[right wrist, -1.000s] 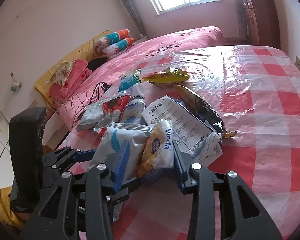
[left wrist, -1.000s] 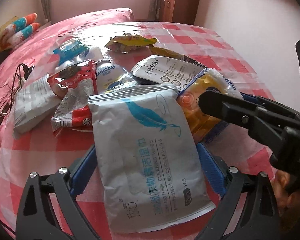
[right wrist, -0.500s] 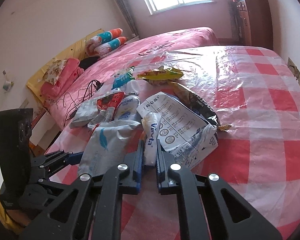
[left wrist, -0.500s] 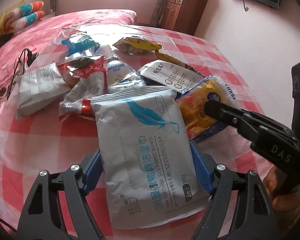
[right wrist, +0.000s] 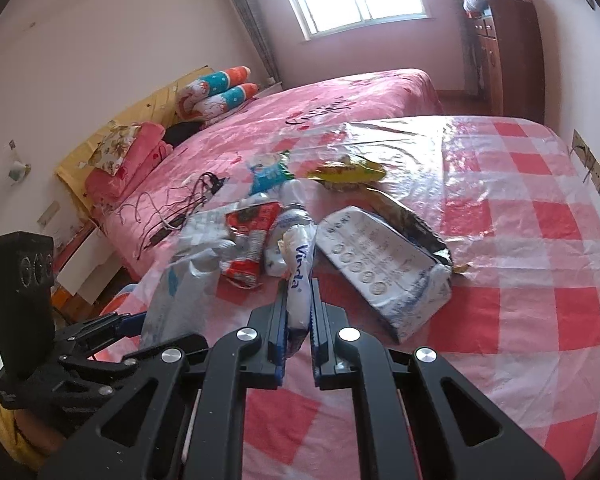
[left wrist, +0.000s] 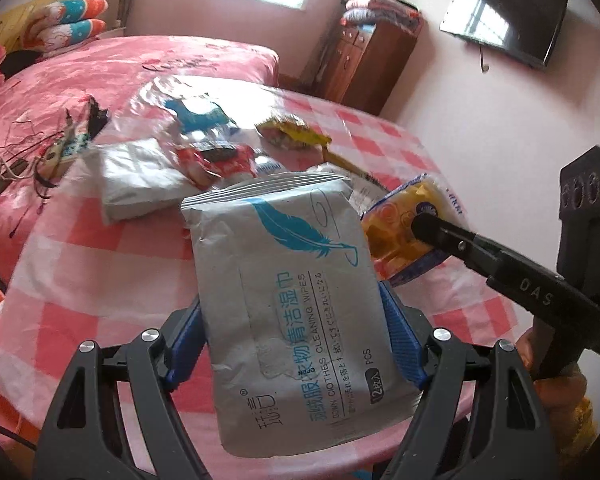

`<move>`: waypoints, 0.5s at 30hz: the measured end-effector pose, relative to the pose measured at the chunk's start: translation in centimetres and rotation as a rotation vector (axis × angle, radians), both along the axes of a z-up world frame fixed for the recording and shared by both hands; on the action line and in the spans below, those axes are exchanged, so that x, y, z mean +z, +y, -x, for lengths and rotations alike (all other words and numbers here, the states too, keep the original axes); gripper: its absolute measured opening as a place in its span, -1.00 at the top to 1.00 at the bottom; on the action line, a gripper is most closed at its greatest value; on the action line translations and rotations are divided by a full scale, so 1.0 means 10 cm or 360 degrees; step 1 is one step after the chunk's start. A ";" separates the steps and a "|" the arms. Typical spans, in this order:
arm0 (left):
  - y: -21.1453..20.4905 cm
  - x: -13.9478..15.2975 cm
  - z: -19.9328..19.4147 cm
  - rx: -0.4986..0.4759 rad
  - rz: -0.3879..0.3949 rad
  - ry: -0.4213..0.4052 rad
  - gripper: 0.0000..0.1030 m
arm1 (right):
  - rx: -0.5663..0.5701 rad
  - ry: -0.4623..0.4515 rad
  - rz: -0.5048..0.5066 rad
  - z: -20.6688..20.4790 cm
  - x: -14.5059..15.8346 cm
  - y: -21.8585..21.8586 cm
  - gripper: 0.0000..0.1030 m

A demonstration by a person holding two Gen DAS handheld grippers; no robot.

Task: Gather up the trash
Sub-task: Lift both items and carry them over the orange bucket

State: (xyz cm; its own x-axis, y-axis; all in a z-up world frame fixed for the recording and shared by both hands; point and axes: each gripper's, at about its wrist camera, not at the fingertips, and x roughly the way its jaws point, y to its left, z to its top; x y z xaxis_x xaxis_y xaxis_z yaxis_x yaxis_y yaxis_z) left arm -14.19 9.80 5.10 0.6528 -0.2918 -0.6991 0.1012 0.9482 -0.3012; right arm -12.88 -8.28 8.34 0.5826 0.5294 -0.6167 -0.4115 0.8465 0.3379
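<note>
You hold the grey wipes pack (left wrist: 296, 304) pinched across its width in the left gripper (left wrist: 296, 344) and the Vinda tissue pack (right wrist: 300, 280) squeezed flat in the right gripper (right wrist: 298, 340) — both just above the checked table (right wrist: 520, 312), so lift them straight up, clear of the red wrapper (right wrist: 248, 240) beside them.

Wipes pack (left wrist: 296, 312) hides wrappers behind; red wrapper (left wrist: 216, 160) blurred.
</note>
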 end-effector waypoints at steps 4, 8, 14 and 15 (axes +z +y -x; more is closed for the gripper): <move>0.21 0.08 0.11 0.0079 0.0048 -0.0050 -0.54 | 0.0075 0.0010 -0.0026 0.04 0.08 0.19 0.81; 0.52 0.12 0.25 0.0207 0.0097 -0.0102 -0.54 | 0.0186 0.0019 -0.0043 0.10 0.15 0.50 0.81; 1.07 0.12 0.48 0.0459 0.0145 -0.0136 -0.54 | 0.0413 0.0059 -0.0059 0.18 0.21 1.11 0.81; 1.17 0.11 0.51 0.0502 0.0152 -0.0136 -0.54 | 0.0444 0.0066 -0.0057 0.19 0.21 1.19 0.81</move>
